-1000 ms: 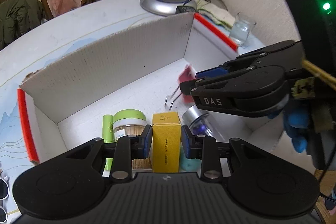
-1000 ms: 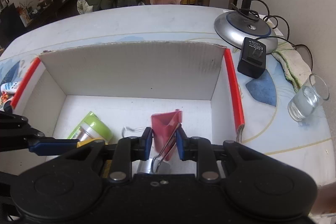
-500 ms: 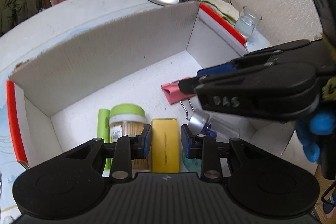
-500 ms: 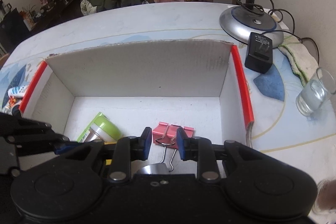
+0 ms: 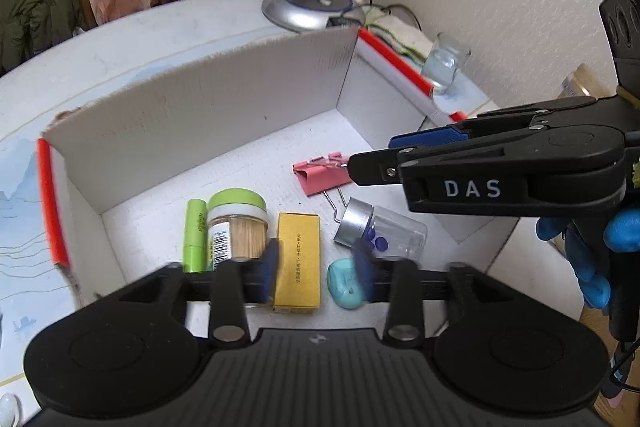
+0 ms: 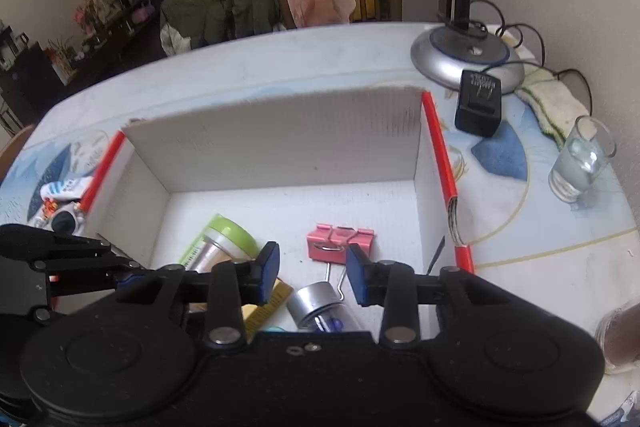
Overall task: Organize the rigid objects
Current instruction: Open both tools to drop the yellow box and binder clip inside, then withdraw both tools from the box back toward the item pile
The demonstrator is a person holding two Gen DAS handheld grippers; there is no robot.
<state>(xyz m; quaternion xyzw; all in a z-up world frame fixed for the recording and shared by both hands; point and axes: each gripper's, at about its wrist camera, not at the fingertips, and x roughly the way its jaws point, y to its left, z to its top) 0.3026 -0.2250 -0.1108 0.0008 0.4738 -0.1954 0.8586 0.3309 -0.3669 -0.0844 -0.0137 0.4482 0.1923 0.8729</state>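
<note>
A white cardboard box point(image 5: 208, 107) with red edges holds a pink binder clip point(image 5: 322, 175), a clear vial with a silver cap point(image 5: 376, 227), a yellow box point(image 5: 298, 261), a green-lidded toothpick jar point(image 5: 236, 219), a green tube point(image 5: 195, 235) and a teal object point(image 5: 344, 283). My left gripper point(image 5: 316, 273) is open and empty above the yellow box. My right gripper point(image 6: 312, 273) is open and empty above the vial point(image 6: 320, 305), just short of the binder clip point(image 6: 340, 241). It also shows side-on in the left wrist view point(image 5: 370, 163).
A lamp base point(image 6: 466, 61), a black adapter point(image 6: 478, 103), a cloth point(image 6: 554, 103) and a glass point(image 6: 580, 161) stand right of the box point(image 6: 280, 143). Small items point(image 6: 60, 195) lie left of it. Chairs with clothes stand behind the table.
The right gripper has let go of the pink binder clip, which now lies on the box floor, and has opened and drawn back. The left gripper has opened wider.
</note>
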